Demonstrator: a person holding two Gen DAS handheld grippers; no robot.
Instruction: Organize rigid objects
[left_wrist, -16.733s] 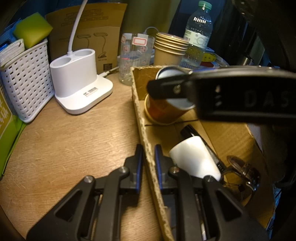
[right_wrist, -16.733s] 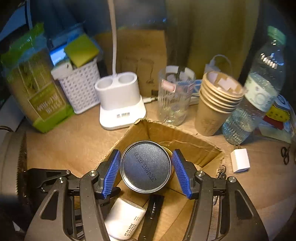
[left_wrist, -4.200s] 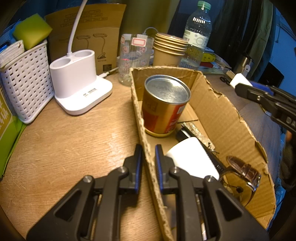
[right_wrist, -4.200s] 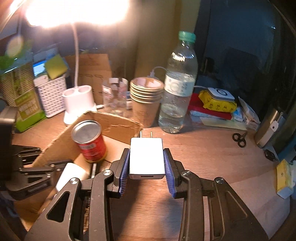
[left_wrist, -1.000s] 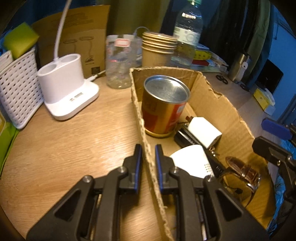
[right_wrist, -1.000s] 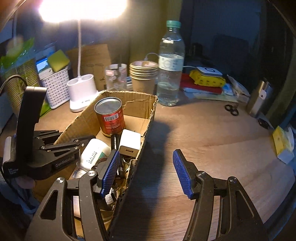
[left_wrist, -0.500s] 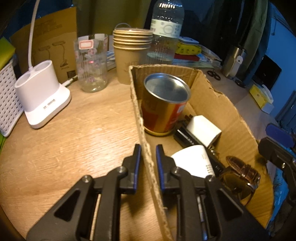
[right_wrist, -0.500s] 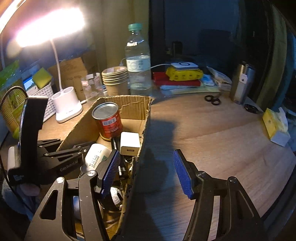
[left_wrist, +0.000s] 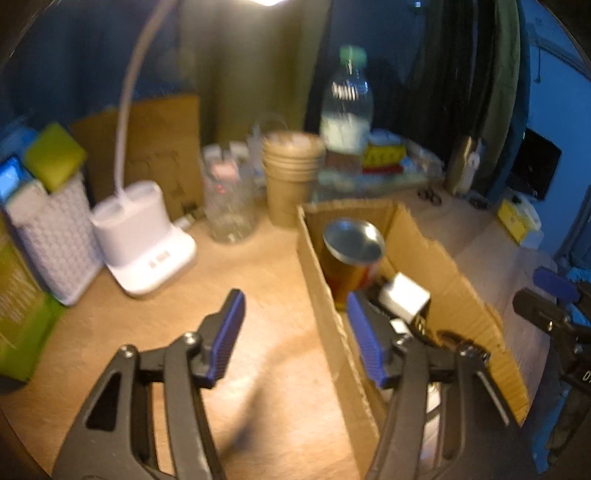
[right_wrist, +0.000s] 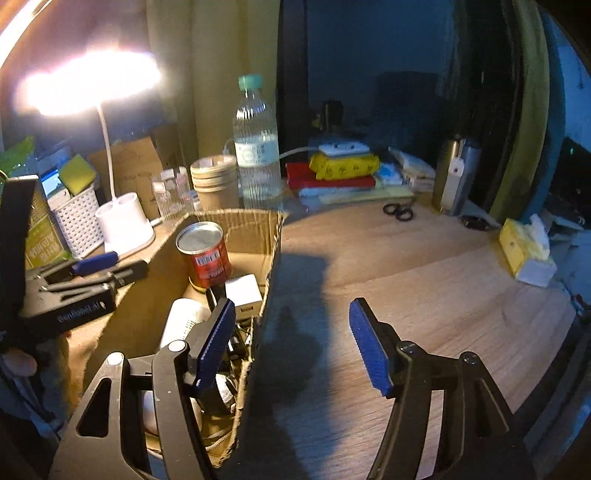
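Fingers of the left gripper (left_wrist: 295, 332) stand wide apart in the left wrist view, blue pads facing each other, holding nothing. The near wall of the cardboard box (left_wrist: 325, 280) runs up between them, closer to the right finger; whether that finger touches the wall cannot be told in the blur. The box is long and open-topped, its long axis running away from the fingers and slightly left, its right rim torn and jagged. Inside, beyond the right finger, a can (left_wrist: 351, 254) stands upright with a bare silver top and orange-red side. Just nearer than the can lies a white charger (left_wrist: 404, 297). Beyond the left finger a white lamp base (left_wrist: 144, 236) sits on the wooden surface (left_wrist: 258, 258), and a stack of paper cups (left_wrist: 291, 177) and a water bottle (left_wrist: 345, 110) stand farther off.

In the right wrist view, the right gripper (right_wrist: 295, 343) also has its fingers spread wide and empty. The left finger hangs over the box's (right_wrist: 273, 266) near end, the right one over bare surface (right_wrist: 424, 277). The box stretches away ahead-left. The can (right_wrist: 207, 254), red with a barcode, stands upright toward its far end, with the charger (right_wrist: 243, 295) lying flat just nearer beside the right wall. The left gripper (right_wrist: 107, 267) is seen left of the box, fingers pointing right.
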